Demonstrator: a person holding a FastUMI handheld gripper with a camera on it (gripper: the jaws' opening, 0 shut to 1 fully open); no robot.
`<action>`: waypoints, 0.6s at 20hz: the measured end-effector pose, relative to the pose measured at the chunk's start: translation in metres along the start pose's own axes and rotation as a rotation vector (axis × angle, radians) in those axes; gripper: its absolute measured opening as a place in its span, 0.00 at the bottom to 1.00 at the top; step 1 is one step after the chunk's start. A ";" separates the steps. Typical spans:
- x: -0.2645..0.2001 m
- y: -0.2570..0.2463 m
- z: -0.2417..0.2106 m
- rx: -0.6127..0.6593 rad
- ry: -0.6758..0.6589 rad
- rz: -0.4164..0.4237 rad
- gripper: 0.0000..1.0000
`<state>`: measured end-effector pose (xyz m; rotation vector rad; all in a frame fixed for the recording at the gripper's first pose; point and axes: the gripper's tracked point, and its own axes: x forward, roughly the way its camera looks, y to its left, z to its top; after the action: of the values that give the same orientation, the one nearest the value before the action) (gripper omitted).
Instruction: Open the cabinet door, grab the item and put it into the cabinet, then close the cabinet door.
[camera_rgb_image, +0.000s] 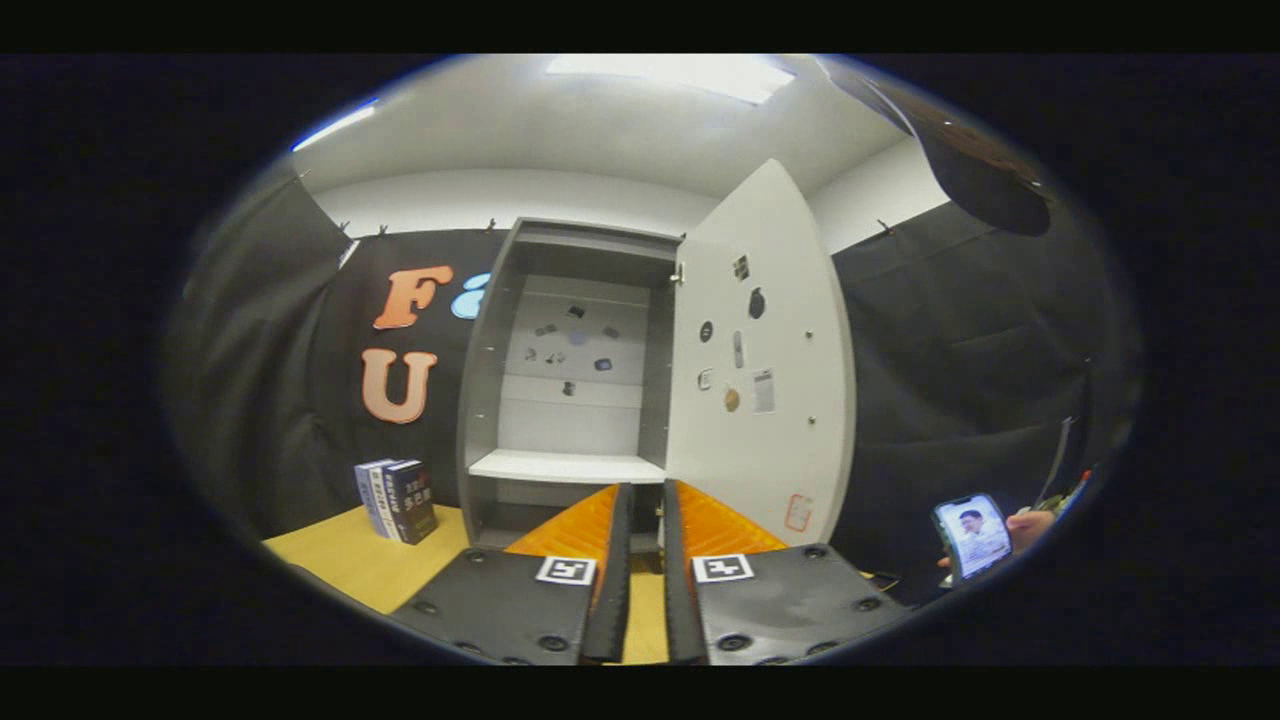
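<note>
The claw has ribbed fingers on dark screwed plates, each carrying a square black-and-white marker

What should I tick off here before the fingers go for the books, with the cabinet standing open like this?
1. Cabinet door open: ok, it is swung wide to the right of the cabinet.
2. Shelf free to take the item: ok, its visible top is bare.
3. Books in place: ok, upright on the table, left of the cabinet and beyond the fingers.
4. Gripper empty: ok, nothing sits between the fingers.
5. Fingers wide enough for the books: not ok, only a narrow gap shows.
6. Bystander clear of the path: cannot tell, a hand holds a phone to the right of the door.
</note>
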<state>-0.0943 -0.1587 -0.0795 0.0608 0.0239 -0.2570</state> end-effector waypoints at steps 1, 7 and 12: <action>0.001 0.010 -0.012 0.002 0.022 0.019 0.66; 0.041 0.034 -0.132 -0.014 0.258 0.073 0.95; 0.064 0.050 -0.262 0.027 0.477 0.112 0.95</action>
<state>-0.0237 -0.1103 -0.3405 0.1484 0.4906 -0.1265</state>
